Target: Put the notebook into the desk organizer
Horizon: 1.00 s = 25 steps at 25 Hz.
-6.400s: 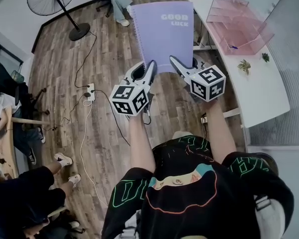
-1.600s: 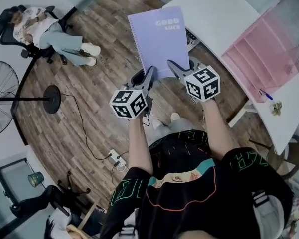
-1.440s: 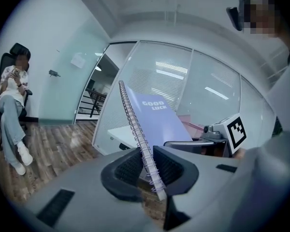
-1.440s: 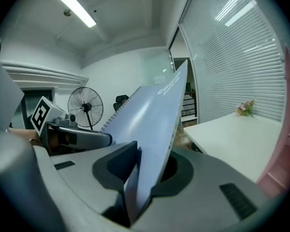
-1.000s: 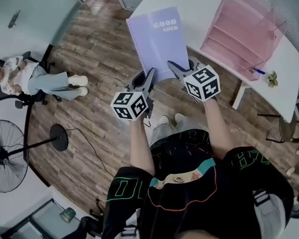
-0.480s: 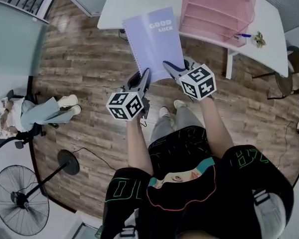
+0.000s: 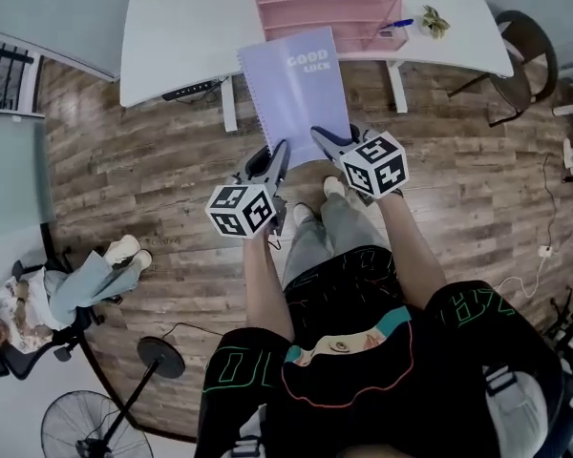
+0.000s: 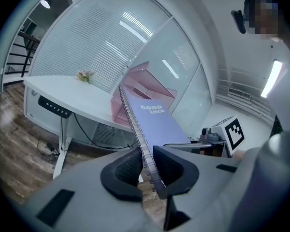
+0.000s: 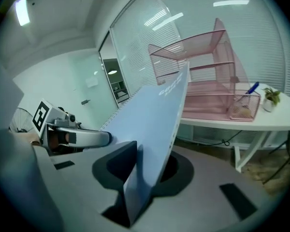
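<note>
A lilac spiral notebook [image 7: 299,89] marked GOOD LUCK hangs in the air between both grippers, in front of the white desk [image 7: 186,27]. My left gripper [image 7: 277,153] is shut on its spiral-bound edge [image 8: 144,146]. My right gripper [image 7: 323,141] is shut on the opposite near corner of the notebook [image 9: 152,144]. The pink wire desk organizer [image 7: 327,6] stands on the desk just beyond the notebook's far edge; in the right gripper view the organizer [image 9: 208,81] shows several open tiers.
A blue pen [image 7: 397,24] and a small potted plant [image 7: 431,17] sit right of the organizer. A chair [image 7: 525,46] stands at the desk's right end. A seated person [image 7: 67,289] and a floor fan [image 7: 124,399] are at the lower left. Cables [image 7: 544,256] lie on the wood floor.
The view has swung round until the desk and organizer sit straight ahead of the notebook. Both grippers keep the same hold on the notebook.
</note>
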Available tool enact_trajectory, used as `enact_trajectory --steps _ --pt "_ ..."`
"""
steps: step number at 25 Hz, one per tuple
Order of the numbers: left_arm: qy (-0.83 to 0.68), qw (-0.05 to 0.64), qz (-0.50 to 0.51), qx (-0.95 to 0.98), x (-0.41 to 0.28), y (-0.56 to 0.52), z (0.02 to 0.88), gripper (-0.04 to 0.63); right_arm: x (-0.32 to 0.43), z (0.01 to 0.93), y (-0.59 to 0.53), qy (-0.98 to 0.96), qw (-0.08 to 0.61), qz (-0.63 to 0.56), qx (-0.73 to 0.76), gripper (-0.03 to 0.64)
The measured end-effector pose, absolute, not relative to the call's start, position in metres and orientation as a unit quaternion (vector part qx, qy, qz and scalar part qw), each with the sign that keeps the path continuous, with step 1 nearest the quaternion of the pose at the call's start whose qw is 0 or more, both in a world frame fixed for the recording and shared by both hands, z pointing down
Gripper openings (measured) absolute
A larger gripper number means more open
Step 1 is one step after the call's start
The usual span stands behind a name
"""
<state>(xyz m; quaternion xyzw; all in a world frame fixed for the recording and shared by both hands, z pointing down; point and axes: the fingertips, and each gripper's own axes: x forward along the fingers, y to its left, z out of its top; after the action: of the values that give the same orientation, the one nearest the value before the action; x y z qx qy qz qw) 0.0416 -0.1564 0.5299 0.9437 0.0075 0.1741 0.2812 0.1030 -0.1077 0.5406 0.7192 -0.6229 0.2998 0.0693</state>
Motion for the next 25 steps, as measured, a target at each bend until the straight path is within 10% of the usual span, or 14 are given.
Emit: enact_trajectory --steps 25 --pt "0.047 0.335 0.169 0.926 0.139 -0.149 0.529 0.064 0.195 0.546 -0.090 -0.587 -0.003 0.352 0.730 0.097"
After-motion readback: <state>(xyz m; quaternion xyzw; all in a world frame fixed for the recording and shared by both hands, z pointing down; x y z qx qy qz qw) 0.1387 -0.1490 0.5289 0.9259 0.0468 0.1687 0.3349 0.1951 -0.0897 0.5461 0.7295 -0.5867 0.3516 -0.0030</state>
